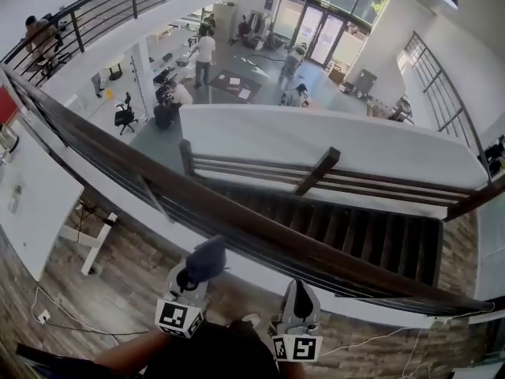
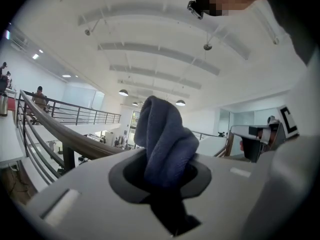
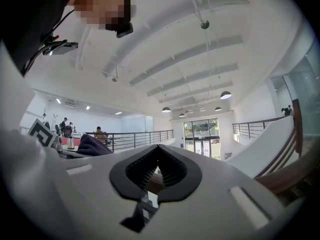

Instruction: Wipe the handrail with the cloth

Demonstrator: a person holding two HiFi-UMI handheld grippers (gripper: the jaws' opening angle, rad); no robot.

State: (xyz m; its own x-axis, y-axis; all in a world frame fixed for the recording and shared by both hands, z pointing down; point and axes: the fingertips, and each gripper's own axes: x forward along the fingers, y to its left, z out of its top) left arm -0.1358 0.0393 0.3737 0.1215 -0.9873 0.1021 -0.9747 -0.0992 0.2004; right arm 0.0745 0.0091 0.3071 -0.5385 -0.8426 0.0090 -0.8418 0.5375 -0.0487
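Observation:
A dark brown wooden handrail [image 1: 260, 231] runs from the upper left to the lower right on a black metal balustrade. My left gripper [image 1: 195, 278] is just short of the rail, shut on a bunched dark blue cloth [image 1: 207, 258] that sticks out past its jaws. In the left gripper view the cloth [image 2: 164, 143] fills the jaws of the left gripper [image 2: 167, 170], with the handrail [image 2: 75, 136] beyond at the left. My right gripper [image 1: 300, 293] is beside it, also short of the rail. In its own view the right gripper [image 3: 159, 153] is shut and holds nothing.
Beyond the rail a dark staircase [image 1: 355, 231] with its own handrail [image 1: 331, 180] drops to an open lower floor where people [image 1: 205, 54] stand. Wood-look flooring [image 1: 118, 290] with a white cable [image 1: 47, 310] lies under me. A white table [image 1: 31, 204] stands at the left.

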